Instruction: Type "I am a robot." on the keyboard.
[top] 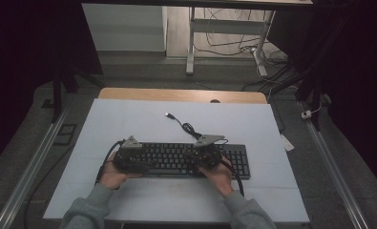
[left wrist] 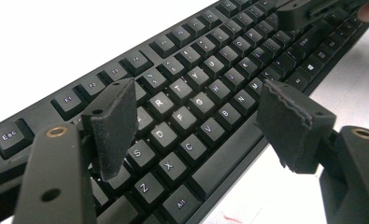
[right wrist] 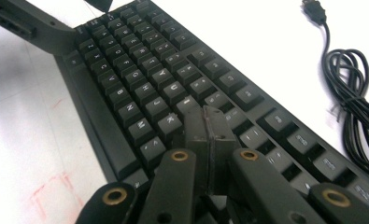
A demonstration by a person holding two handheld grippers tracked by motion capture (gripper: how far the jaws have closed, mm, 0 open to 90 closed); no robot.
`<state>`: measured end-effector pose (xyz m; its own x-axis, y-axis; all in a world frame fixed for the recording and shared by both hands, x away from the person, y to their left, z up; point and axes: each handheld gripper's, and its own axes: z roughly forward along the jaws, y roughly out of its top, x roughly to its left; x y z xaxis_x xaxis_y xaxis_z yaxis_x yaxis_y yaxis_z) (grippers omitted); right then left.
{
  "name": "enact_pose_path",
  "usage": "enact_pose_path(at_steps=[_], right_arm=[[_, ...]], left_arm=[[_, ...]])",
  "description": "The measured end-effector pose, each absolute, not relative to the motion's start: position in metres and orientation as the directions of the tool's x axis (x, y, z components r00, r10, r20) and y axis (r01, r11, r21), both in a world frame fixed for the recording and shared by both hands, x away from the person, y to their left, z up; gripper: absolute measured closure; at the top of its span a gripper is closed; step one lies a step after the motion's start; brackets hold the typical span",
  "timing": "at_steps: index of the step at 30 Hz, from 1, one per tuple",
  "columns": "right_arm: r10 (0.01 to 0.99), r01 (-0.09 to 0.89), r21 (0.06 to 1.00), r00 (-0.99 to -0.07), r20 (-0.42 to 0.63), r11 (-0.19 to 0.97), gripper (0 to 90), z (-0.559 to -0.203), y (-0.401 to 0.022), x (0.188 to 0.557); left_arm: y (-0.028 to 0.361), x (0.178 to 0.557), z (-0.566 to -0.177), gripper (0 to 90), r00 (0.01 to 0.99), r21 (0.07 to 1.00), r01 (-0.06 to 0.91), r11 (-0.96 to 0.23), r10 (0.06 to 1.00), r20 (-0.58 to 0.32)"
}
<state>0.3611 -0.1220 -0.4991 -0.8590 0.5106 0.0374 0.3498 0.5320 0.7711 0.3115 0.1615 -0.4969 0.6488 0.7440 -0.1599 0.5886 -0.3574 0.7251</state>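
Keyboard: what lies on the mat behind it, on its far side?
Behind the keyboard lies its black cable, partly coiled, ending in a loose USB plug on the white mat. Where the cable joins the keyboard is covered by the right gripper.

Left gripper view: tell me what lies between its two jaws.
In the left gripper view, the left gripper stands open over the keyboard; letter keys lie in the gap.

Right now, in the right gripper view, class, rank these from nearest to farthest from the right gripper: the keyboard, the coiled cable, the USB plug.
1. Keyboard: directly under the right gripper, whose shut jaws sit over its keys.
2. Coiled cable: off to the right on the white table, beyond the keyboard's edge.
3. USB plug: far top right, at the cable's loose end.
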Motion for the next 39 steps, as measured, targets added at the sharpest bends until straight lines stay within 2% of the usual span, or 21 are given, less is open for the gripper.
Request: enact_pose_path(at_steps=[39], right_arm=[[0.535, 0.392, 0.721, -0.844, 0.035, 0.571, 89.6, -0.514, -0.096, 0.378]], left_arm=[[0.162, 0.31, -0.497, 28.6, 0.65, 0.716, 0.591, -0.371, 0.744, -0.151]])
